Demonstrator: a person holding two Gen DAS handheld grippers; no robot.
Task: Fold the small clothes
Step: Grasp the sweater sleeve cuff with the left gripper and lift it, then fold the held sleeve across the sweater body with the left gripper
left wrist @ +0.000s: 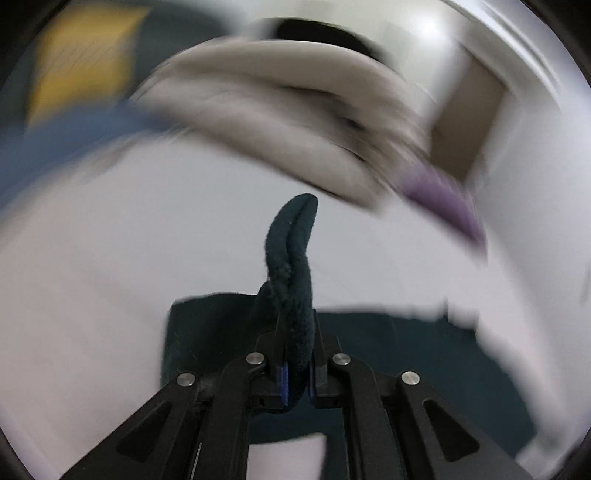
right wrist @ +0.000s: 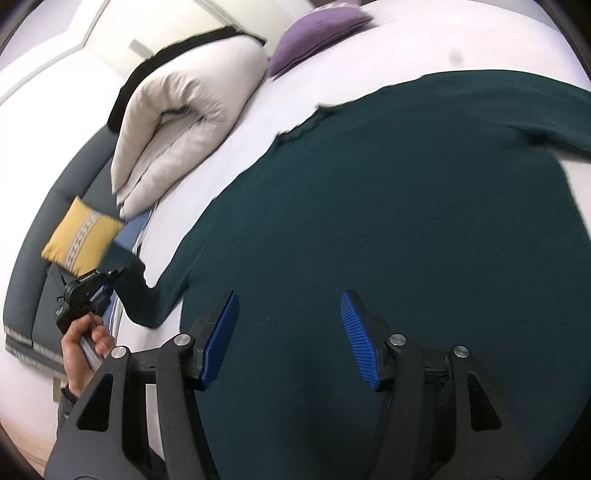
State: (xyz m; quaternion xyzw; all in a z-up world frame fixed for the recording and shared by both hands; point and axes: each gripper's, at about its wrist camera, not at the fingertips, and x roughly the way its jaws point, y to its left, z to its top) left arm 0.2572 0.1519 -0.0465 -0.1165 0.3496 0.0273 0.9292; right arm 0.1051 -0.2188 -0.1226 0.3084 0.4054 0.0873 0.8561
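L wrist view: my left tool (left wrist: 295,373) is clenched on a fold of the dark green garment (left wrist: 291,266). The fabric sticks up between the blue pads, and the rest of it lies below on the white bed (left wrist: 110,258). The background is badly blurred, but I can make out a cream folded duvet (left wrist: 266,110), sth purple at right (left wrist: 443,206) and a yellow patch top left (left wrist: 85,62).

R wrist view: my right tool (right wrist: 290,338) hangs released over the garment (right wrist: 388,221), jaws apart, nothing between the blue pads (right wrist: 221,332). Whether they touch the cloth below, can't tell. The garment is spread wide across the bed (right wrist: 424,40). Its sleeve end (right wrist: 127,271) is lifted off to the left, pinched in the left tool (right wrist: 101,286), w/ my hand (right wrist: 83,350) on the grip. Beyond are the duvet (right wrist: 177,122), a purple pillow (right wrist: 314,33) and a yellow cushion (right wrist: 81,236) on a grey-blue bench (right wrist: 40,240).

Step, as I read it: first fold, sleeve taken up, about to be carried in over the body.

Next, prob.: the right tool needs a hold or a pin on the body, e.g. near the shoulder line, so the cloth doesn't drag while the left brings the sleeve across flat.
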